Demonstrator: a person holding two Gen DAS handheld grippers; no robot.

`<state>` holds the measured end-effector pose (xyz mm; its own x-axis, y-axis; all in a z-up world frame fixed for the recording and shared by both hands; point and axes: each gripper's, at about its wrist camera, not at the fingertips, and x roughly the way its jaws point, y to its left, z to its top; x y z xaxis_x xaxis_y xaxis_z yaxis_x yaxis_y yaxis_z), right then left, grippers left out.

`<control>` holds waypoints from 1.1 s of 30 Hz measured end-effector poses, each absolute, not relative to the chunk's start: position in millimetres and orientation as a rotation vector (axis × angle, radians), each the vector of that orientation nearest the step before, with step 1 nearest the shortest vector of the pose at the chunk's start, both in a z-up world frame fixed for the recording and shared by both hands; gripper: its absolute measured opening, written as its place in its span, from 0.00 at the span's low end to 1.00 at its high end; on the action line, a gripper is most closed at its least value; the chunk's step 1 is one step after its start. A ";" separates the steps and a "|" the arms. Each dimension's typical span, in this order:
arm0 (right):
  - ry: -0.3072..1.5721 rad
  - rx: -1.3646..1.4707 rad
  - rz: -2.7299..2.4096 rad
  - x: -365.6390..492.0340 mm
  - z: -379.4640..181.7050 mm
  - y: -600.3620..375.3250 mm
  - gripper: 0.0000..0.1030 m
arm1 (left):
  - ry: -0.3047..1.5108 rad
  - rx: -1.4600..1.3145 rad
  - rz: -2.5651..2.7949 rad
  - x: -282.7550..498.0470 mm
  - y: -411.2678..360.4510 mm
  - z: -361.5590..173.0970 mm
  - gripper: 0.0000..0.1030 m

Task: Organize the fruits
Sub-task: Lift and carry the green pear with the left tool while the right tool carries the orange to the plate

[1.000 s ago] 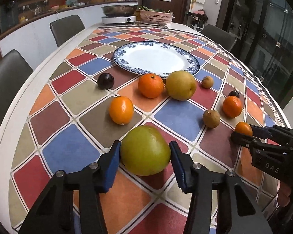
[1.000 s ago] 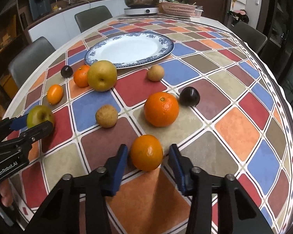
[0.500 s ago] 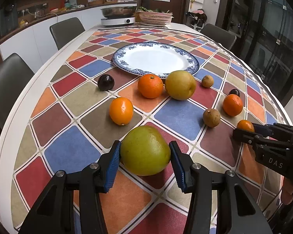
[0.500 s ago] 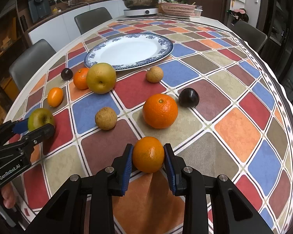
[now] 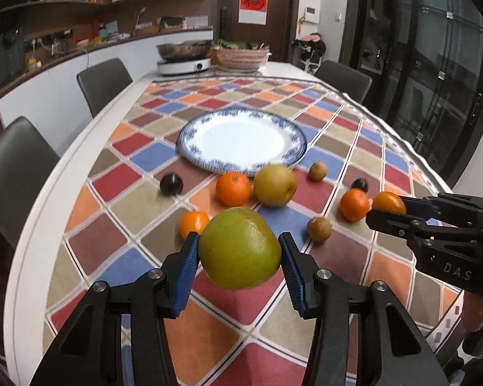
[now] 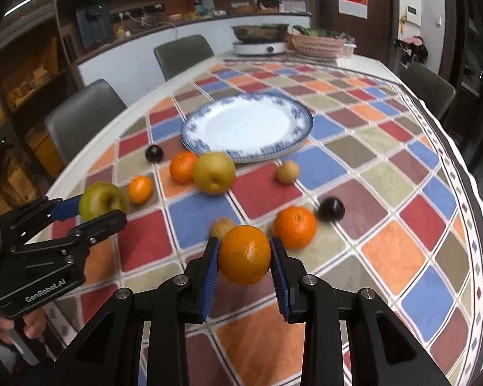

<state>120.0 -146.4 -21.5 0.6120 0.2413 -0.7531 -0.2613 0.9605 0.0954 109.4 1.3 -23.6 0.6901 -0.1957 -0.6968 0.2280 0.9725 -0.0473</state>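
The left gripper (image 5: pixel 239 259) pinches a green apple (image 5: pixel 240 248) that hides part of a small orange (image 5: pixel 193 223). The right gripper (image 6: pixel 244 259) pinches an orange (image 6: pixel 244 254), half covering a brown fruit (image 6: pixel 221 227). The plate (image 6: pixel 241 157) is bare; motion blurs the tabletop fruit.

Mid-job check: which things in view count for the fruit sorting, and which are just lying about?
Job: green apple in left tongs; orange in right tongs; loose fruit; plate.
Lying about: cooker with pan, basket, chairs.
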 end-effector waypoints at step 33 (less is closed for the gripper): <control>0.759 -0.092 0.398 250.1 36.0 -137.5 0.31 | 0.707 0.114 -0.327 246.3 -6.7 26.6 0.47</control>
<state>250.1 -137.5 36.0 0.6553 0.3174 -0.6854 -0.3831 0.9217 0.0605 246.3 -6.7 26.6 0.7118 -0.2563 -0.6539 0.3326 0.9431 -0.0077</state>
